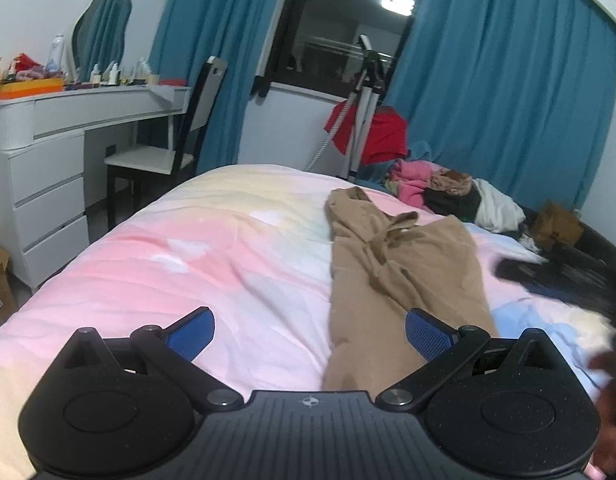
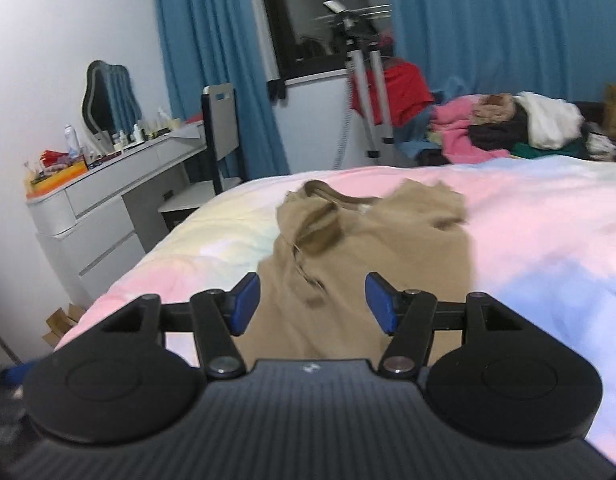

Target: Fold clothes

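- Looking along my left gripper (image 1: 309,332), I see its jaws spread wide with nothing between the pads; the tan garment (image 1: 391,264) lies lengthwise on the pastel bedspread (image 1: 196,248), its near end under my right-hand finger.
- Bare quilt stretches left of the garment to the bed's edge, where the white dresser (image 1: 48,160) and chair (image 1: 172,148) stand.
- Along my right gripper (image 2: 311,304), jaws stand apart, gripping nothing, above the garment's near part.
- Open quilt lies to its right; a clothes pile (image 2: 503,128) sits at the far edge.
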The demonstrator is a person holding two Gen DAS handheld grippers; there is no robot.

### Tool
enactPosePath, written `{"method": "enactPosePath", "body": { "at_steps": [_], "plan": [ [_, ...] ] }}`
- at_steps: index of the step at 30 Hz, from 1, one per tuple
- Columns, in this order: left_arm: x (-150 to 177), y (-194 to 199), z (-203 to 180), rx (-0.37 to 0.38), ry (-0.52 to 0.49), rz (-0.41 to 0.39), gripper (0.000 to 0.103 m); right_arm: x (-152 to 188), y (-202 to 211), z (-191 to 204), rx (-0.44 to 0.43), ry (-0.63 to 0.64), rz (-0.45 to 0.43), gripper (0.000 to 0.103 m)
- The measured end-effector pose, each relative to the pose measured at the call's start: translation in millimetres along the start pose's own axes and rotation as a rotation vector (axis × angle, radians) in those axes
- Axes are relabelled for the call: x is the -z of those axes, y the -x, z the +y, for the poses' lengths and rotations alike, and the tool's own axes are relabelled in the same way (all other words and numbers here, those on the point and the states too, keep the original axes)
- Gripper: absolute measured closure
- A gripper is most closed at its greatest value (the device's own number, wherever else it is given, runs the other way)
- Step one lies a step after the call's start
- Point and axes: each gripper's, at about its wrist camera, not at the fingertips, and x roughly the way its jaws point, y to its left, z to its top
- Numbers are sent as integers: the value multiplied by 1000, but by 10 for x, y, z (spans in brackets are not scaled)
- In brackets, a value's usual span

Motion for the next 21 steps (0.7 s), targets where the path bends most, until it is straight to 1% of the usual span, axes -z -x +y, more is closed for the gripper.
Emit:
{"method": "enactPosePath", "body": {
  "at_steps": [4,6,9,11,12,13,16,18,21],
  "plan": [
    [54,147,-142,19,-57,-15,0,195,635,-65,34,-49,-16,43],
    [95,198,-225,17,-90,-16,0,268,878,-100,45,-101,-30,42],
    [153,225,-315,23,-106,6,1,364,1125,-163,44,-131,-73,42],
    [187,234,-366,36,-105,25,1,428,1284,-206,43,-149,-102,31],
    [208,244,-398,43,-106,34,1,460,1325,-247,38,-160,-111,18],
    [228,253,-431,50,-108,44,1,492,1359,-293,32,-171,-120,15],
    [305,275,-542,91,-113,83,2,477,1336,-430,44,-219,-104,16],
    [370,291,-631,128,-121,115,4,449,1386,-518,57,-260,-114,16],
    [482,333,-779,199,-144,166,9,387,1488,-610,80,-279,-116,16]
  ]
}}
